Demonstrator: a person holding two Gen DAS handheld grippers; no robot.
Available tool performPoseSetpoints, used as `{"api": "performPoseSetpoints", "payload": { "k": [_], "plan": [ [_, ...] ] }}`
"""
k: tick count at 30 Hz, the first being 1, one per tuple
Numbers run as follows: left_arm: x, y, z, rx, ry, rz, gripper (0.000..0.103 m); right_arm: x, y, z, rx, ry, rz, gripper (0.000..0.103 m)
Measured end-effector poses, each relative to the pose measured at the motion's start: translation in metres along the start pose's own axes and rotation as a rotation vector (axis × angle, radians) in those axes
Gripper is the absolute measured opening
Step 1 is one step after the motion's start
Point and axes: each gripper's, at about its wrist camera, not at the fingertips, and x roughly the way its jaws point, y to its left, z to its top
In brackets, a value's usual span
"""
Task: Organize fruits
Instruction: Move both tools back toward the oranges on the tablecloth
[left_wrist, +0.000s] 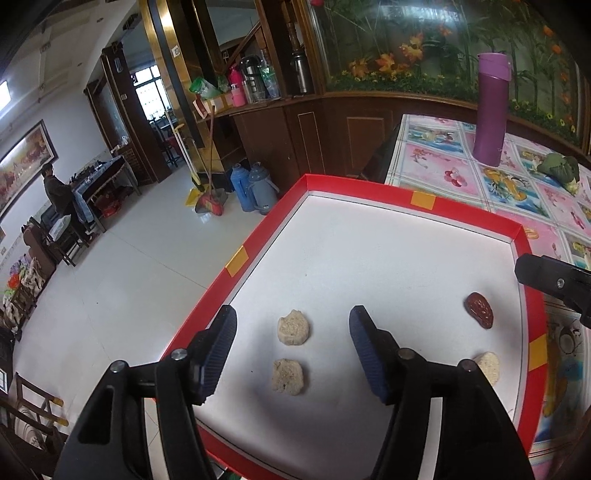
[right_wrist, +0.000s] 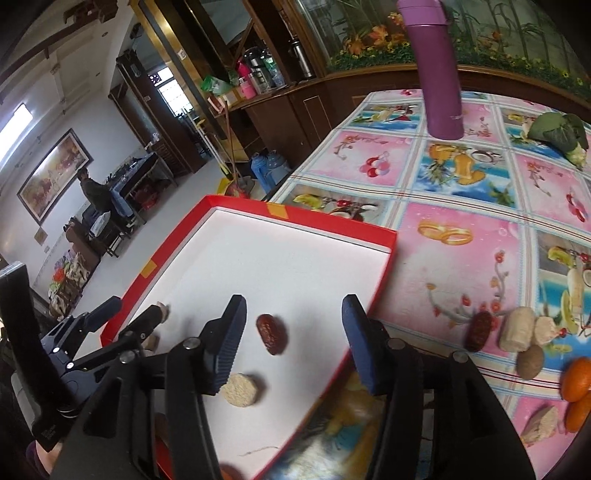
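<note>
A red-rimmed white tray (left_wrist: 424, 201) (right_wrist: 325, 218) lies on the table. In it lie two beige cakes (left_wrist: 293, 327) (left_wrist: 288, 376), a third beige cake (left_wrist: 488, 365) (right_wrist: 242, 389) and a dark red date (left_wrist: 479, 309) (right_wrist: 272, 333). My left gripper (left_wrist: 291, 332) stands open above the two cakes, holding nothing. My right gripper (right_wrist: 293, 325) is open over the tray's right rim, the date between its fingers but untouched. On the cloth to the right lie another date (right_wrist: 478, 331), pale cakes (right_wrist: 517, 328), a brown fruit (right_wrist: 529, 361) and oranges (right_wrist: 577, 380).
A purple flask (left_wrist: 491, 110) (right_wrist: 439, 70) stands at the back of the patterned tablecloth (right_wrist: 461, 236). A leafy green vegetable (left_wrist: 559, 168) (right_wrist: 561, 134) lies at far right. A person (left_wrist: 57, 192) sits at a desk across the tiled floor; thermoses (left_wrist: 255, 186) stand near the cabinet.
</note>
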Motion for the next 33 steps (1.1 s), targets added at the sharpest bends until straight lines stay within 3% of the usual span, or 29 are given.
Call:
{"api": "performPoseSetpoints", "payload": {
  "k": [4,18,23,33],
  "plan": [
    [-0.009,-0.008,0.001,0.011,-0.014,0.009,0.071,-0.015,-0.014,-0.001,0.016,-0.021,-0.013,0.056],
    [-0.04,-0.037,0.002,0.079,-0.044,0.016,0.074,-0.07,-0.046,-0.006,0.043,-0.089,-0.039,0.056],
    [-0.059,-0.064,-0.001,0.135,-0.054,-0.058,0.075,-0.105,-0.077,-0.003,0.077,-0.154,-0.073,0.056],
    [-0.089,-0.137,-0.011,0.298,-0.069,-0.194,0.077,-0.181,-0.191,-0.019,0.274,-0.234,-0.204,0.059]
  ]
}}
